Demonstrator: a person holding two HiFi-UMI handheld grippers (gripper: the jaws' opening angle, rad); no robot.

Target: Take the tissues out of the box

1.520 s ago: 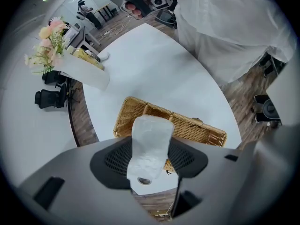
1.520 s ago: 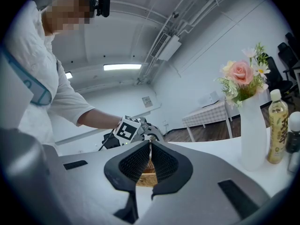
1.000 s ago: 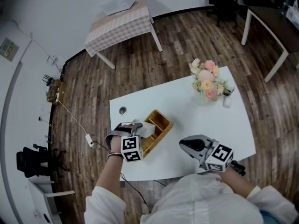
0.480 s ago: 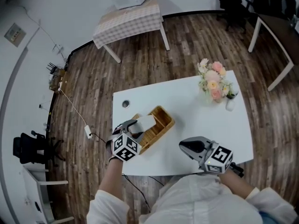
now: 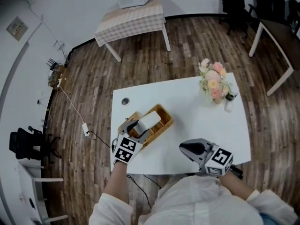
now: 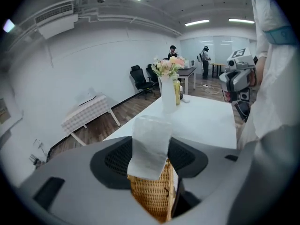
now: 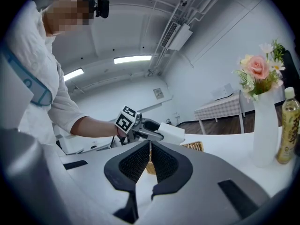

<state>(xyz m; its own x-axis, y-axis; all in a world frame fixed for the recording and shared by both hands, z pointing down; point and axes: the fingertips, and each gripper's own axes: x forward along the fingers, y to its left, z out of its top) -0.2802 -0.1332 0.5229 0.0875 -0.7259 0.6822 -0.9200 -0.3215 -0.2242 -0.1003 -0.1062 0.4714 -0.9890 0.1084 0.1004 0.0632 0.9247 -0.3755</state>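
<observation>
Left first: my left gripper [image 5: 139, 127], lower left of centre in the head view, has its jaws part-way apart and clamped on a white tissue pack [image 5: 148, 120]. The pack sits over the near end of the wicker box [image 5: 164, 121], which lies slantwise on the white table [image 5: 201, 125].

Left gripper view: the tissue pack [image 6: 151, 144] stands upright between the pads of the left gripper [image 6: 150, 159], with the wicker box [image 6: 152, 197] directly below it and the flower vase [image 6: 167, 95] beyond, at upper centre. From here I cannot tell whether pack and box touch.

Right gripper view settles more: the left gripper [image 7: 158, 134] is seen side-on at centre frame, the tissue pack [image 7: 177, 132] held above the rim of the wicker box [image 7: 193, 147].

My right gripper [image 5: 184, 147], lower right of centre in the head view, hangs over the table's near edge, well apart from the box. In its own view the right gripper [image 7: 150, 161] has both jaws pressed together with nothing between them. Only that view shows a bottle [image 7: 288, 132] beside the vase [image 7: 265, 135], far right.
</observation>
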